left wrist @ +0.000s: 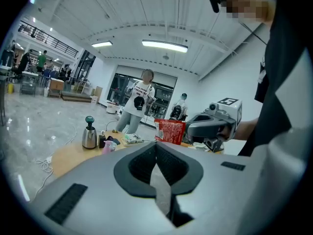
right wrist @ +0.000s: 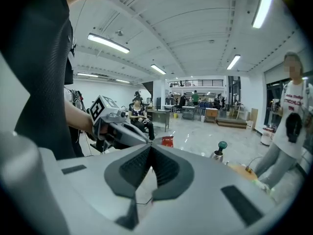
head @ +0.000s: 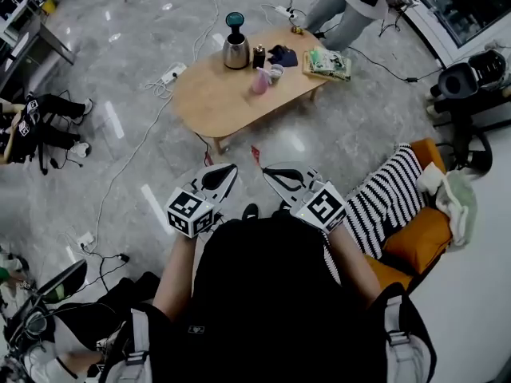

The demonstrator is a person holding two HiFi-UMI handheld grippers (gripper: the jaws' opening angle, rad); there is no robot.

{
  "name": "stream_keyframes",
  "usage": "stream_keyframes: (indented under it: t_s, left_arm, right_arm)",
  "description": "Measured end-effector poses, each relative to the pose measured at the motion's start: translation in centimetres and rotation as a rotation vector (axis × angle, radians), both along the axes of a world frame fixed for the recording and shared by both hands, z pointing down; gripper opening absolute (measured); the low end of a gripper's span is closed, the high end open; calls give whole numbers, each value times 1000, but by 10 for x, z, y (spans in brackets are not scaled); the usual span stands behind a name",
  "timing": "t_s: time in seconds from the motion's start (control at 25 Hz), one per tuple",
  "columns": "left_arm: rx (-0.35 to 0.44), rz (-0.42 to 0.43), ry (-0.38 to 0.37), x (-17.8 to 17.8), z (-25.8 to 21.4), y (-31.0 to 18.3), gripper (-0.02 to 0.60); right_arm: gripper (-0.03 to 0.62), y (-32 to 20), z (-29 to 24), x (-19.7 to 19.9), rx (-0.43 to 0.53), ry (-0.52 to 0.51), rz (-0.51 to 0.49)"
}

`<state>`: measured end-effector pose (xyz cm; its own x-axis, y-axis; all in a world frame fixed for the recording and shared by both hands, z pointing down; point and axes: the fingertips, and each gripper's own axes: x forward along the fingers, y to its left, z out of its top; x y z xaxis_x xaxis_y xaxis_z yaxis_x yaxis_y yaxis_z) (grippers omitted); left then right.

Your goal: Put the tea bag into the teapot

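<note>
The steel teapot (head: 235,50) with a teal knob stands on the far part of the low wooden table (head: 215,94); it also shows in the left gripper view (left wrist: 89,137) and, small, in the right gripper view (right wrist: 218,153). Both grippers are held close to my body, well short of the table. My right gripper (head: 266,169) is shut on a red tea bag packet (head: 255,152), whose printed face shows in the left gripper view (left wrist: 170,131). My left gripper (head: 231,168) is shut with nothing between its pads (left wrist: 146,163). The tips point toward each other.
A pink cup (head: 260,82), dark small items and a green packet (head: 327,62) lie on the table. A person (head: 351,6) stands at its far end. An orange sofa with a striped cushion (head: 391,194) is at my right. Cables and a power strip (head: 172,74) cross the floor.
</note>
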<state>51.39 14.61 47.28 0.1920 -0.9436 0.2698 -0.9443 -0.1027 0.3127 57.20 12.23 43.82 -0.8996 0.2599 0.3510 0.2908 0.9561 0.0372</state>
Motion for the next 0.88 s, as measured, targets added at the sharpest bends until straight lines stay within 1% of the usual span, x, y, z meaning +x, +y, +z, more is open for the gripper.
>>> stream_keyframes:
  t_s: [0.2, 0.36, 0.64, 0.88]
  left_arm:
    - [-12, -24, -1, -1, 1, 2, 9]
    - [-17, -67, -4, -4, 2, 3, 9]
    - [-30, -227, -7, -23, -7, 4, 9]
    - [-32, -364, -20, -36, -7, 8, 9]
  right_arm:
    - [6, 0, -2, -3, -44, -11, -24]
    - [6, -5, 1, -7, -37, -9, -66]
    - [6, -23, 1, -21, -47, 17, -192]
    - [6, -40, 1, -32, -54, 5, -282]
